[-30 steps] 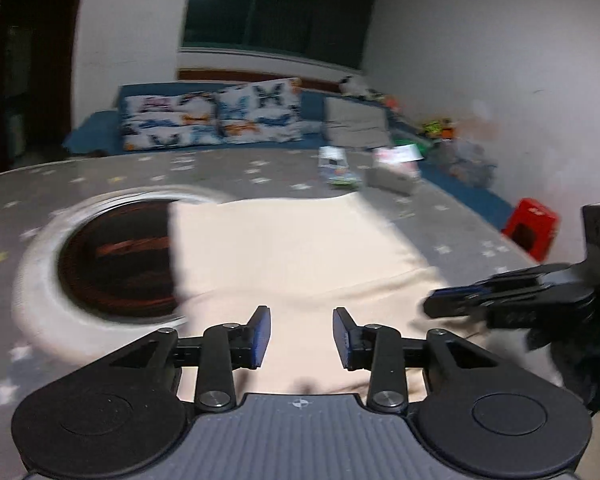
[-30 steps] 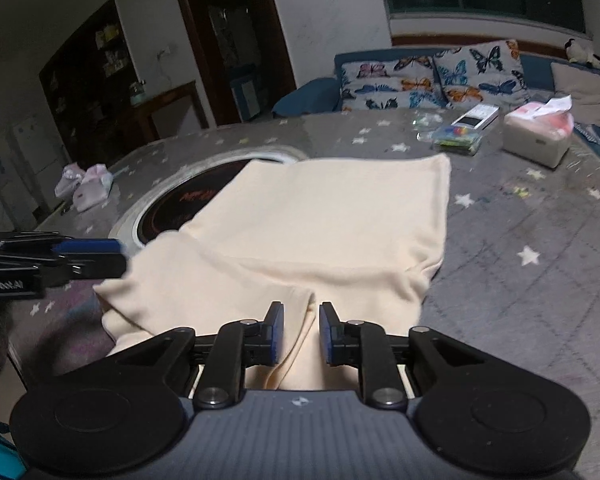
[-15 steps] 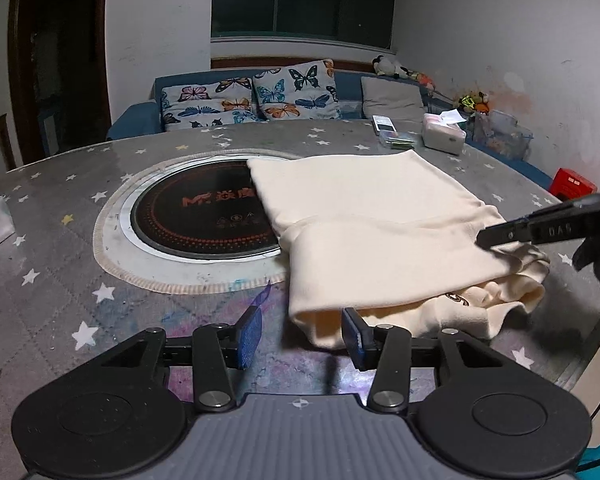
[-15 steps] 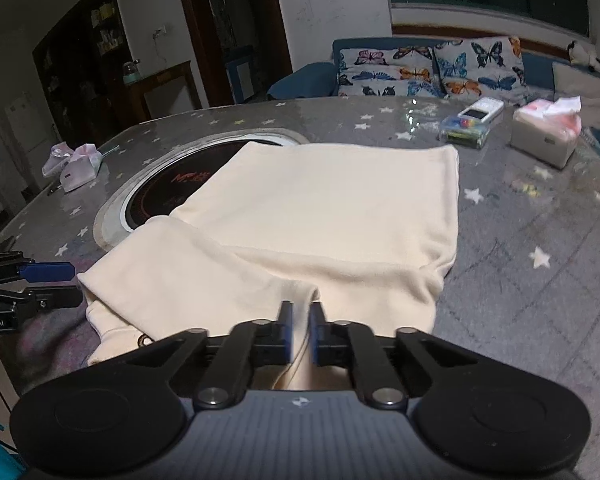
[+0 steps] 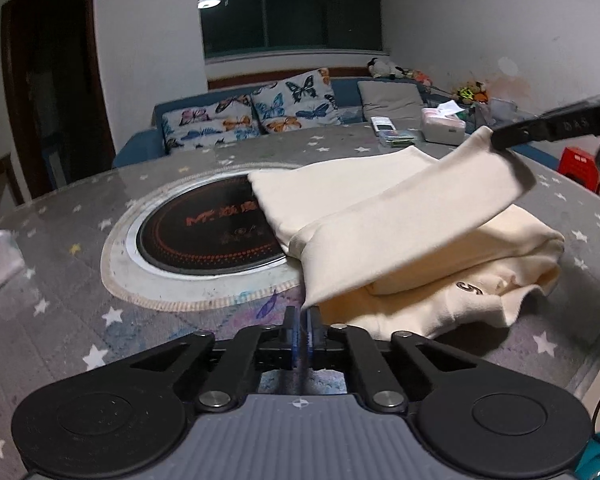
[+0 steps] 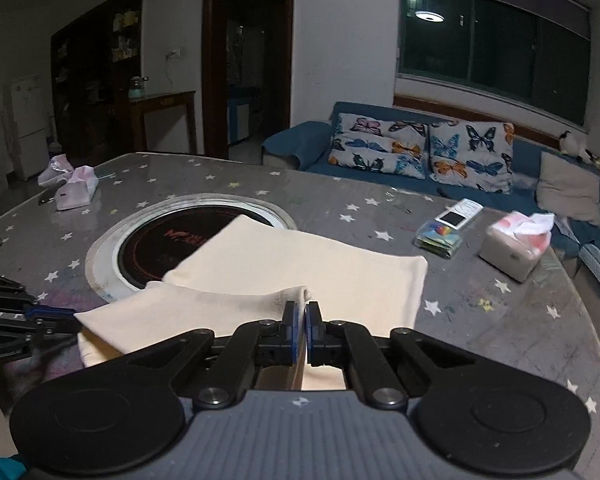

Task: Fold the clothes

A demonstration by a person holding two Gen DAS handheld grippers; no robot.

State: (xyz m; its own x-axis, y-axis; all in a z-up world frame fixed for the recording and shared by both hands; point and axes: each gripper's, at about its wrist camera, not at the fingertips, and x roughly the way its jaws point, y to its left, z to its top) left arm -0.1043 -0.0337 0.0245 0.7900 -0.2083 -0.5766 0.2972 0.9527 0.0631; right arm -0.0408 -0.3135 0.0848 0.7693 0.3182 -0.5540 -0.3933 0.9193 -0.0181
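Note:
A cream garment (image 5: 400, 232) lies partly folded on the grey star-patterned table (image 5: 60, 280). My left gripper (image 5: 302, 320) is shut on the near left corner of its lifted edge. My right gripper (image 6: 302, 312) is shut on the other corner of that edge and shows in the left wrist view (image 5: 500, 142) at the upper right. The held edge hangs raised above the rest of the garment (image 6: 300, 264). My left gripper also shows in the right wrist view (image 6: 66, 314) at the left, pinching the cloth.
A round black induction plate (image 5: 204, 236) is set in the table, partly under the garment. A tissue box (image 6: 516, 244), a remote (image 6: 460, 212) and a small packet (image 6: 438, 238) lie at the far right. A pink bag (image 6: 72, 184) sits far left. A sofa (image 6: 420, 156) stands behind.
Both grippers have shut on the garment's near edge and lifted it off the table. The left gripper was open half a second ago.

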